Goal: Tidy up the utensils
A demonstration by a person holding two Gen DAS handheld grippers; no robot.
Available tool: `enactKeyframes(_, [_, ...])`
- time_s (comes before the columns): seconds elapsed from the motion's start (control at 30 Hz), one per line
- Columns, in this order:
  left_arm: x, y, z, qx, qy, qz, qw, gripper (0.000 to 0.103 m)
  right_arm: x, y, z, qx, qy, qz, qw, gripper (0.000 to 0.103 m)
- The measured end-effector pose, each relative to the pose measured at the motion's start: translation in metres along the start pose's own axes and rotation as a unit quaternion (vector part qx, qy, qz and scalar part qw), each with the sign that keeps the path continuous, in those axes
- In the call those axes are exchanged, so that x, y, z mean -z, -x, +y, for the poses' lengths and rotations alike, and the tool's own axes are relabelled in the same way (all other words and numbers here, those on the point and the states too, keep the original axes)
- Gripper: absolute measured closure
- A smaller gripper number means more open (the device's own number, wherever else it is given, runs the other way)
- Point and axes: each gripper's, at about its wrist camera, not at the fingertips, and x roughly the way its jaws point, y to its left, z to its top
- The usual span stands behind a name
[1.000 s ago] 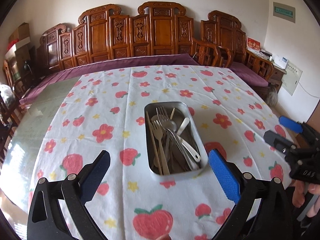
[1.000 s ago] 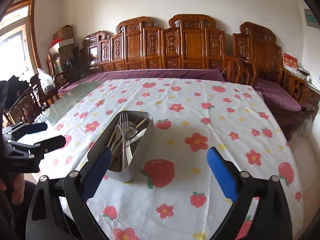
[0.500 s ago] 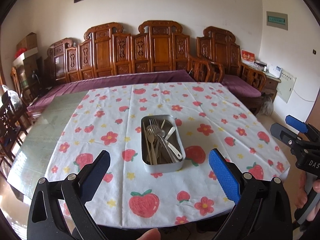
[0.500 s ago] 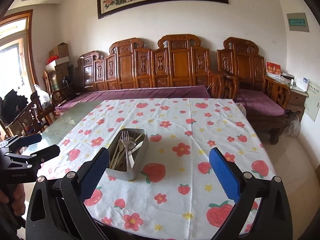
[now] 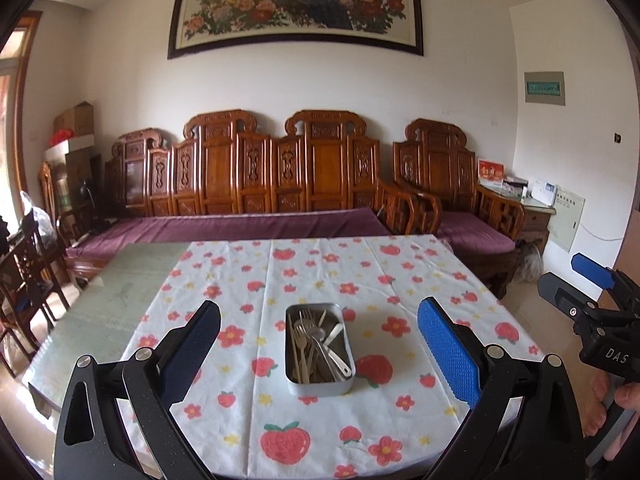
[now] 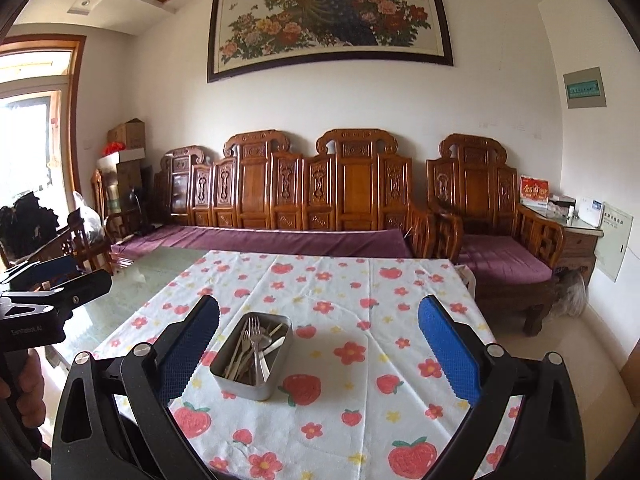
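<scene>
— Where is everything?

— The utensils [image 5: 316, 346] all lie in a metal tin [image 5: 320, 385] near the middle of the worktop [image 5: 320, 276], on the strawberry cloth [image 6: 360, 292]. Forks, a spoon or two and some pale sticks that I take for chopsticks, heaped lengthwise and crossing each other.

— And your fingers?

— Both pairs spread wide, holding nothing. My left gripper [image 5: 318, 354] hangs back from the near edge, well apart from the tin; my right gripper [image 6: 318, 350] does the same, with the tin showing just beside its left finger [image 6: 188, 350].

— How will the pieces handle?

— Stiff, light, slick, I judge. Polished metal slides under pads, and thin handles can pivot if I pinch off-centre. Nothing fragile. The tangle is the trouble: lift one fork and its tines may drag a neighbour along.

— So where do you take hold?

— Mid-handle, across the narrow width, on whichever piece lies topmost. The tin itself looks light enough to skid, so I'd steady its wall with the other gripper.

— The chopsticks?

— Thinnest of all; which ends lie free I cannot tell from here.
</scene>
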Motion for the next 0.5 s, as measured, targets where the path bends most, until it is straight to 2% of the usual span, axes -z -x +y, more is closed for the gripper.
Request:
enactKeyframes(0.2, [-0.0055, 0.0115, -0.0038, -0.003, -0.002, -0.011, 0.9999, 0.008, -0.0067, 0.0113, -0.0014, 0.001, 0.002, -0.012, 1.0, 0.003])
enactKeyframes(0.5, [-0.0031, 0.0116, -0.0049, -0.007, 0.0, -0.007, 1.0, 0.008, -0.0081, 0.0111, -0.0027, -0.001, 0.0, -0.011, 1.0, 0.003])
